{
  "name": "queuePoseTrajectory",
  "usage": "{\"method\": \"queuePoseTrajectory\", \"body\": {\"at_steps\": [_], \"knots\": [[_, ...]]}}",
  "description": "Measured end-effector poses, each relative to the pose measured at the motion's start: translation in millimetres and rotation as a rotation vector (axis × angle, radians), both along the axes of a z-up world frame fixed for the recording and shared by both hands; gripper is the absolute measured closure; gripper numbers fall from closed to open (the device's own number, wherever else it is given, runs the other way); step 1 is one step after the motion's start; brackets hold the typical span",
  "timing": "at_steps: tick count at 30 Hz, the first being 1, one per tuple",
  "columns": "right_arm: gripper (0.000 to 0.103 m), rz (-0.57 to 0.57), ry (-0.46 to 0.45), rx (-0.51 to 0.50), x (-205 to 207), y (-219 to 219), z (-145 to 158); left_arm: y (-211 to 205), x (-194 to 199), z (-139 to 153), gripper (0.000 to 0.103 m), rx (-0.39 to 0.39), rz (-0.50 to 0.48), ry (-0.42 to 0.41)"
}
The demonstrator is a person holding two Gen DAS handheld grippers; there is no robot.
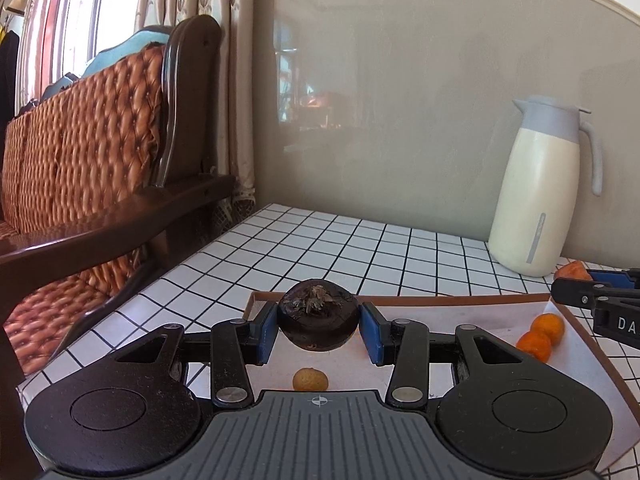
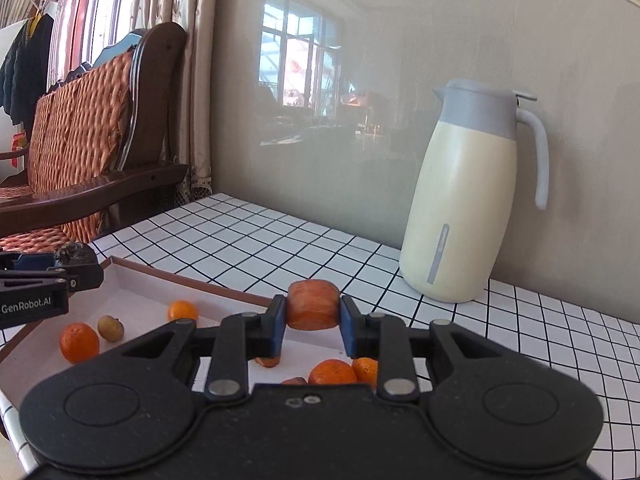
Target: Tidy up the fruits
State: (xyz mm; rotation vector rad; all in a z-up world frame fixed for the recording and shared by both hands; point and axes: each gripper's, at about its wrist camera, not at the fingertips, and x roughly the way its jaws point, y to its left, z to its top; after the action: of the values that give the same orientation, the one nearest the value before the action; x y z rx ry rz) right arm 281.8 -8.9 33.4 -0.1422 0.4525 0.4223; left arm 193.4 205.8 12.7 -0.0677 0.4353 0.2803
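Observation:
My left gripper (image 1: 318,326) is shut on a dark brown mangosteen (image 1: 318,318) and holds it above the far left of a white tray with a brown rim (image 1: 460,300). My right gripper (image 2: 313,320) is shut on an orange persimmon (image 2: 313,305), held above the tray's far edge (image 2: 192,282). In the tray lie small tangerines (image 1: 542,334) (image 2: 79,342) (image 2: 332,373) and a small yellow-brown fruit (image 1: 310,379) (image 2: 110,327). The left gripper with the mangosteen shows at the left edge of the right wrist view (image 2: 76,258); the right gripper shows at the right edge of the left wrist view (image 1: 600,292).
A cream and grey thermos jug (image 1: 540,196) (image 2: 468,208) stands at the back right against the wall. The table (image 1: 320,248) has white tiles with black grid lines. A wooden sofa with orange cushions (image 1: 88,152) stands to the left of the table.

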Motion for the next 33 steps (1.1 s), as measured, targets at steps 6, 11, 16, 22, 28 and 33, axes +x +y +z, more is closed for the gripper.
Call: {"method": "queuePoseTrajectory", "body": {"at_steps": [6, 11, 16, 22, 28, 33], "knots": [[0.024, -0.023, -0.024, 0.001, 8.7, -1.5, -2.9, 7.0, 7.9, -6.6, 0.025, -0.024, 0.045, -0.008], [0.018, -0.035, -0.029, 0.031, 8.1, -6.6, -2.6, 7.3, -0.5, -2.5, 0.005, -0.013, 0.051, -0.048], [0.018, -0.032, -0.031, 0.024, 7.2, -6.3, -1.8, 4.7, -1.6, -1.6, 0.004, -0.014, 0.032, -0.047], [0.016, -0.036, -0.039, 0.022, 5.8, -6.1, 0.2, -0.3, -3.9, 0.0, 0.004, -0.005, 0.021, -0.056], [0.016, -0.028, -0.036, 0.022, 3.6, -7.0, 1.5, -2.0, -5.9, 0.6, 0.004, -0.003, 0.019, -0.056], [0.006, -0.028, -0.036, 0.022, 0.9, -8.6, 3.0, -2.3, -7.4, 0.2, 0.004, 0.001, 0.039, -0.050]]}}
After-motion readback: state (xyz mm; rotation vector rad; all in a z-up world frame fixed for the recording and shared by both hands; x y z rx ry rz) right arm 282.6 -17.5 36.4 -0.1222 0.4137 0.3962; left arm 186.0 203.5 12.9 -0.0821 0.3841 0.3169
